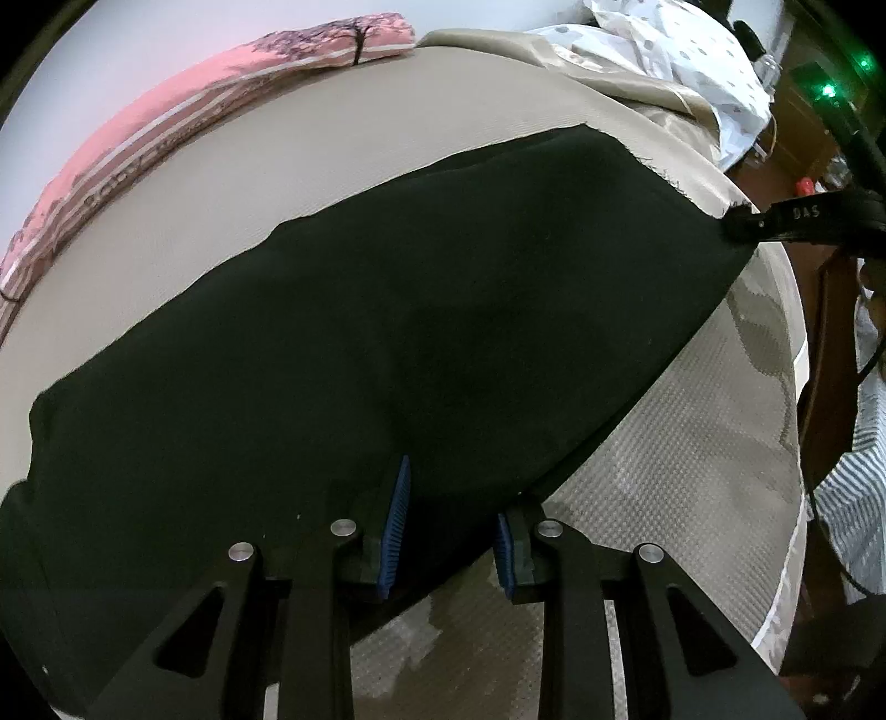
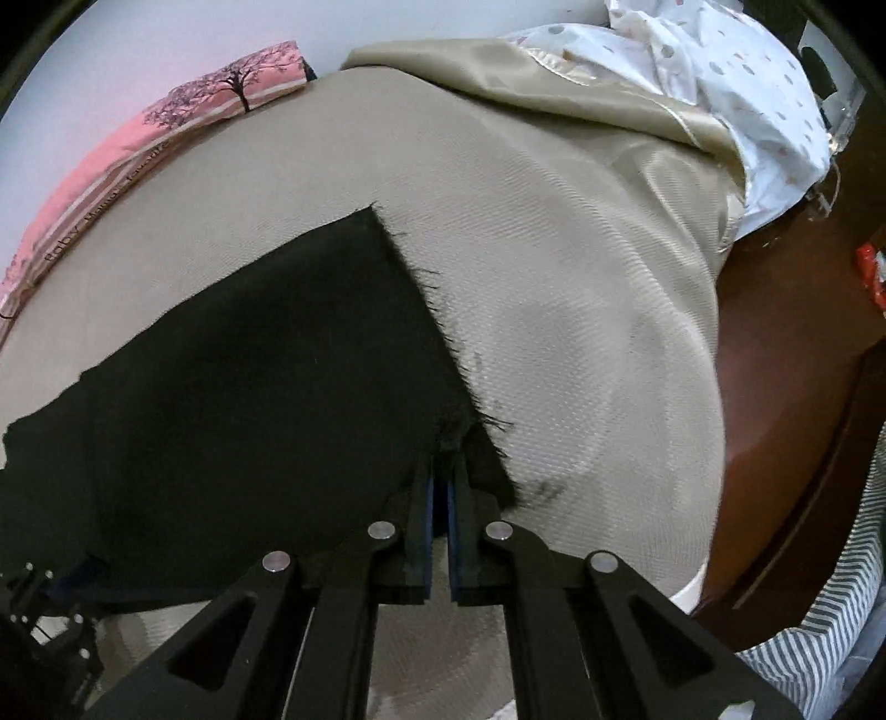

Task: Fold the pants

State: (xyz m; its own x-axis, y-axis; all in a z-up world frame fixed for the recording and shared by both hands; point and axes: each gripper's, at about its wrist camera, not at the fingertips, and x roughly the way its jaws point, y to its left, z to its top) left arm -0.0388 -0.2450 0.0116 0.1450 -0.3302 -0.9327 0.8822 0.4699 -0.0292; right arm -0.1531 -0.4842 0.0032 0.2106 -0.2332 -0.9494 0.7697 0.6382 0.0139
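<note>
The black pants lie spread across a beige bed cover. My left gripper stands open at the pants' near edge, blue pads apart, with cloth between and over the fingers. My right gripper is shut on the frayed hem corner of the pants. The right gripper also shows in the left wrist view, holding the far right corner. The frayed hem edge runs up and away from the right fingers.
A pink pillow with a tree print lies at the bed's far left edge. A crumpled beige sheet and a white dotted blanket are piled at the back right. Brown wooden furniture and striped cloth are to the right.
</note>
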